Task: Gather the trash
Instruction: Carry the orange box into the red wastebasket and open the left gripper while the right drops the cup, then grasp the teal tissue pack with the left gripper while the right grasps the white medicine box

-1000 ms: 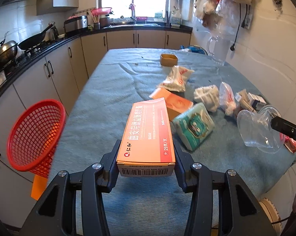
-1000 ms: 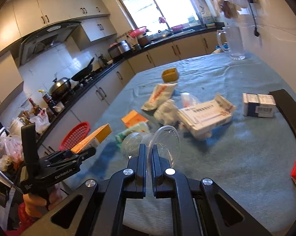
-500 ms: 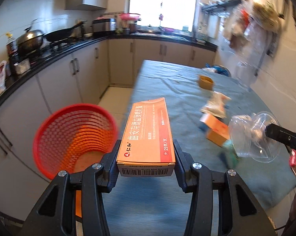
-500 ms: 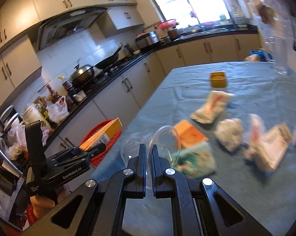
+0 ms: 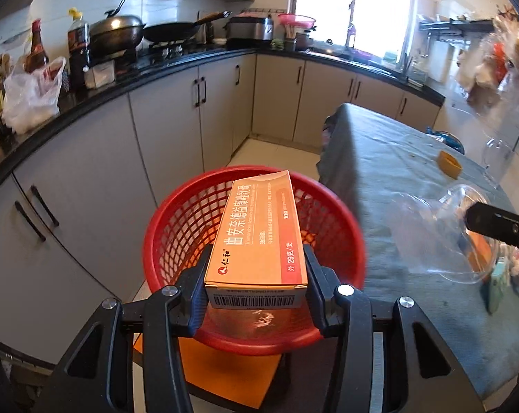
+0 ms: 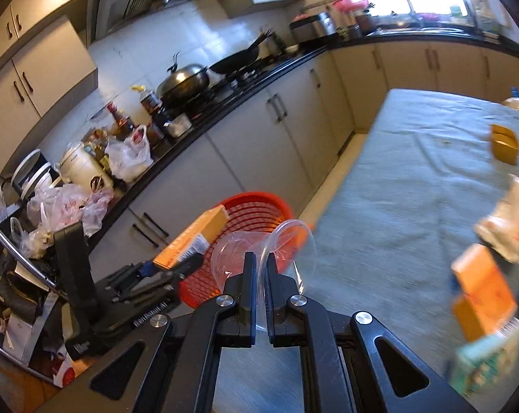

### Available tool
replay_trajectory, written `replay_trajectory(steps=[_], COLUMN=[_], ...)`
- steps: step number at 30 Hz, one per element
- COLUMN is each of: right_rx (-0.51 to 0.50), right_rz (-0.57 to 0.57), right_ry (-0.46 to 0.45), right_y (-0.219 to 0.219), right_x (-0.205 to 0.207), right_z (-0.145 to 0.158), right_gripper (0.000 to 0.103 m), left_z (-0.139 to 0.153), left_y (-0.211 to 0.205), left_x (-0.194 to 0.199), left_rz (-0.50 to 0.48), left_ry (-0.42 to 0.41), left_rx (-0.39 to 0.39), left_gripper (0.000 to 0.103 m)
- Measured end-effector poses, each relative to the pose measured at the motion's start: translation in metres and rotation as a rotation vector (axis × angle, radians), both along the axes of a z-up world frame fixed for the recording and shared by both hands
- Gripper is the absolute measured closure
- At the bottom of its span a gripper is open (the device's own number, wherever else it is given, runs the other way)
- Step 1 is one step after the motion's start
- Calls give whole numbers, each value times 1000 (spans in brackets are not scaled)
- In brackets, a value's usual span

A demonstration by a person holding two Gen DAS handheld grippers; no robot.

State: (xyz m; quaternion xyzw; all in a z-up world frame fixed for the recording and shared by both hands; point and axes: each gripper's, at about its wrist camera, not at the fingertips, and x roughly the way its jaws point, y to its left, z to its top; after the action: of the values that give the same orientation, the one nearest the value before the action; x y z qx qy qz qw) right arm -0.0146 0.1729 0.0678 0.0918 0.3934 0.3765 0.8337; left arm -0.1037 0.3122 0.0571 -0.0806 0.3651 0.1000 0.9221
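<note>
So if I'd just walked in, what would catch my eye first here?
Probably the orange box clamped in the left gripper, held right over the red basket on the floor beside the kitchen cabinets. Next, the clear plastic cup pinched by its rim in the right gripper, close to the basket by the edge of the cloth-covered table.

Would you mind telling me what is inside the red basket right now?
Through the red basket, only its mesh wall and a glimpse of orange floor show. The orange box, clamped in the left gripper above it, covers most of the inside, so any contents cannot be seen.
</note>
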Motion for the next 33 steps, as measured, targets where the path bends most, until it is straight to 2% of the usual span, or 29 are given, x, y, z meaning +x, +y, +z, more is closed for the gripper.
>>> replay_trajectory(steps=[8, 14, 17, 19, 20, 27, 33], right_rx=[-39, -61, -53, -51, -47, 0, 11], right_rz=[29, 45, 49, 44, 41, 9, -33], right_ry=[72, 89, 86, 71, 63, 59, 37], right_y=[52, 66, 63, 59, 56, 27, -9], right_x=[28, 33, 31, 29, 27, 19, 3], right_z=[-22, -29, -28, -24, -22, -15, -12], right_gripper=[98, 97, 89, 72, 70, 70, 70], left_z=[-25, -32, -32, -32, -31, -20, -5], left_y=[19, 28, 28, 27, 24, 13, -19], left_x=[10, 10, 10, 10, 9, 0, -4], left_rz=[17, 26, 28, 37, 38, 30, -21], left_ry=[31, 35, 37, 36, 35, 11, -20], left_rx=[-25, -34, -37, -36, -37, -38, -17], left_gripper=[56, 55, 52, 51, 51, 50, 49])
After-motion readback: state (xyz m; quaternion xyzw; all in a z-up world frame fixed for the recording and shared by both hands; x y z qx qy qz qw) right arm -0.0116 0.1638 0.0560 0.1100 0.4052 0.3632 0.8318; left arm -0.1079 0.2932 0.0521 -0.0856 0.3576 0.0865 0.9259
